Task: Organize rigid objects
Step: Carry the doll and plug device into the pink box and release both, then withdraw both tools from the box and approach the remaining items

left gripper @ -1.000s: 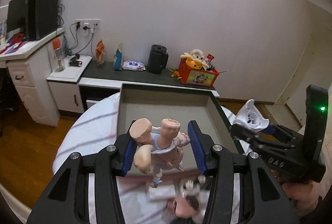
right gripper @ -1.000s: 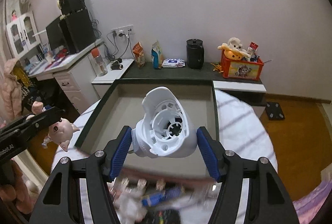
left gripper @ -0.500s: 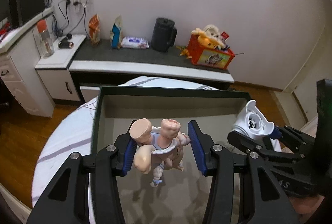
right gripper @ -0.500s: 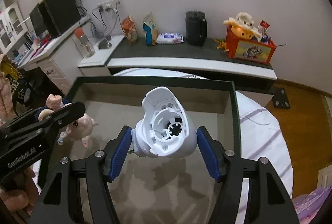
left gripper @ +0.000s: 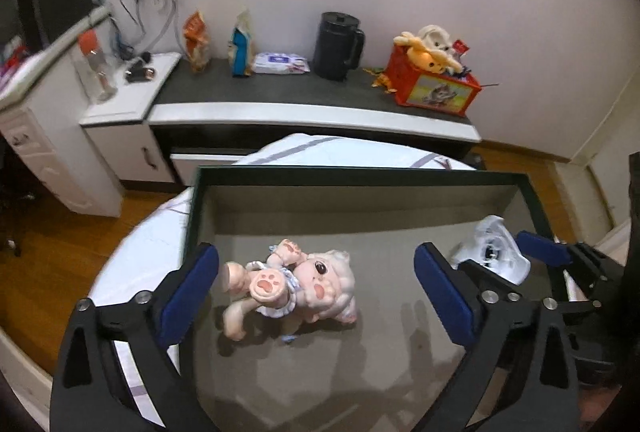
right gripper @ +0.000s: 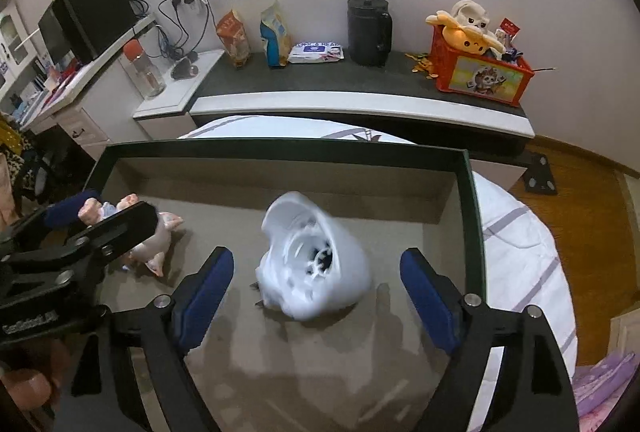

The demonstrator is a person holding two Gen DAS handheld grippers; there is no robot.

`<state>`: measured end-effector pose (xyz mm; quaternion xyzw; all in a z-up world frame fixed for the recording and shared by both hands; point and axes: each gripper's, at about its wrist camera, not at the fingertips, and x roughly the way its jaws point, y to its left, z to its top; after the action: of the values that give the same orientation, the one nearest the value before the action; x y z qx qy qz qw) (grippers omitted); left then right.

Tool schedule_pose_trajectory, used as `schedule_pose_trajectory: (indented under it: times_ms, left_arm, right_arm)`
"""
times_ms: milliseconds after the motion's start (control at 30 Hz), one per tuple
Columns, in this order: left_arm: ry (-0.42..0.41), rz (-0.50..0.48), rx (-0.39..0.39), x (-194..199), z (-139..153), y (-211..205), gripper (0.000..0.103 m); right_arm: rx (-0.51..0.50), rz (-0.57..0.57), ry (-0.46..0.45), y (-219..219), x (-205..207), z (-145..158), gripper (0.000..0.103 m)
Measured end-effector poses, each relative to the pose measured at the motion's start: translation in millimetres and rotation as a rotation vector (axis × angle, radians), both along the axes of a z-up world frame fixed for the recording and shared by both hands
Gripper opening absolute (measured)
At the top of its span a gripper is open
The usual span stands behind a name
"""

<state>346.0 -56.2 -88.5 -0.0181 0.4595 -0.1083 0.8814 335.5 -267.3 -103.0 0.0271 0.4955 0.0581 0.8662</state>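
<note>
A pink doll figure lies on the grey floor of a dark-rimmed box. My left gripper hangs over it with its jaws opening wide, the blue pads clear of the doll on both sides. A white plastic part, blurred, lies or drops on the box floor. My right gripper is above it, jaws opening, pads apart from it. In the right wrist view the doll shows behind the left gripper's finger. The left wrist view has the white part between the right gripper's pads.
The box sits on a round table under a white striped cloth. Behind stands a low dark sideboard with a black kettle, snack bags, a wipes pack and a red toy crate. A white desk is at the left.
Both grippers moved forward and down over the box, then opened. The doll left the left gripper and now lies on the box floor. The white part dropped out of the right gripper.
</note>
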Motion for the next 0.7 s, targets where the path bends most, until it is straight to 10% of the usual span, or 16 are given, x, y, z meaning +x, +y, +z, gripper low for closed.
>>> schedule_pose_trajectory:
  times_ms: [100, 700]
  left_arm:
    - [-0.033, 0.007, -0.005, -14, 14, 6, 0.102]
    - [-0.210, 0.085, -0.021, -187, 87, 46, 0.102]
  right_arm:
    - [0.024, -0.005, 0.007, -3, -6, 3, 0.103]
    - [0.071, -0.036, -0.225, -10, -172, 91, 0.103]
